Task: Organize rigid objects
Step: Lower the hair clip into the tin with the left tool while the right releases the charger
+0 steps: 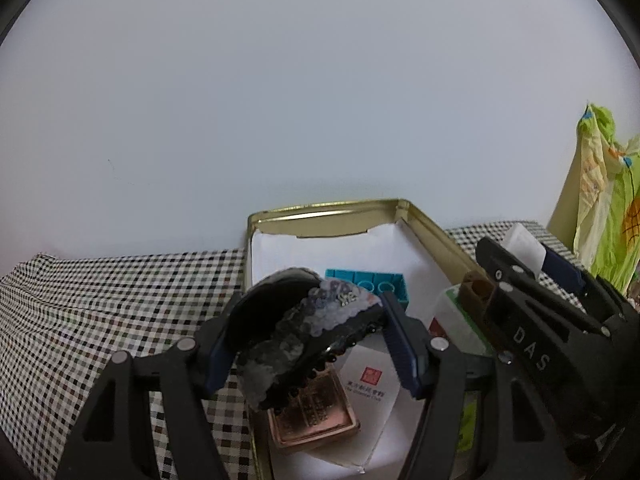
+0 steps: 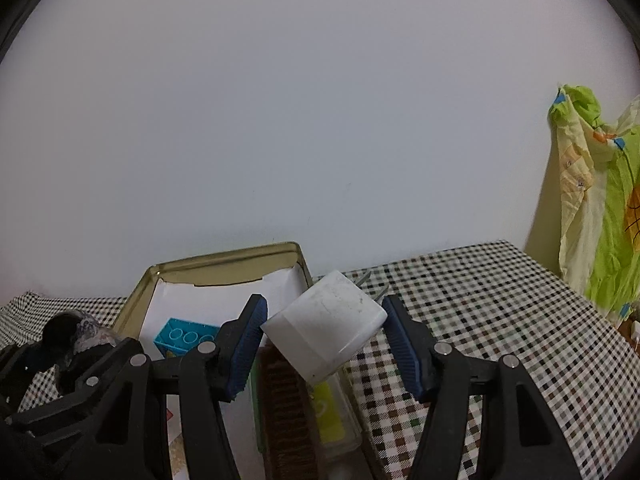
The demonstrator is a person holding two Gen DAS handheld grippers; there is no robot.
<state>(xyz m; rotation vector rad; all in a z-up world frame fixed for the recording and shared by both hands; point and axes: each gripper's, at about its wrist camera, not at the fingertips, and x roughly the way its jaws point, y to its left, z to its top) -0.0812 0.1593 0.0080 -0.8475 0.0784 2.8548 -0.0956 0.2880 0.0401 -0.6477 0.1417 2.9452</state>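
Observation:
My left gripper [image 1: 308,340] is shut on a black hair clip with pale sequins [image 1: 304,320], held above the near left part of a gold tin box [image 1: 320,210]. Inside the tin lie a teal toy brick [image 1: 372,284], a copper-coloured plaque [image 1: 316,416] and a white card with a red seal [image 1: 370,380]. My right gripper [image 2: 324,340] is shut on a white plug adapter [image 2: 326,326], tilted with its metal prongs pointing away. It hangs over the tin's right rim [image 2: 224,260]. The right gripper shows in the left wrist view [image 1: 528,264] too.
The tin stands on a checked tablecloth [image 2: 480,320] against a plain white wall. A green and yellow cloth [image 2: 600,208] hangs at the far right. A white-green box [image 1: 456,320] and a brown brush [image 2: 284,420] lie along the tin's right side.

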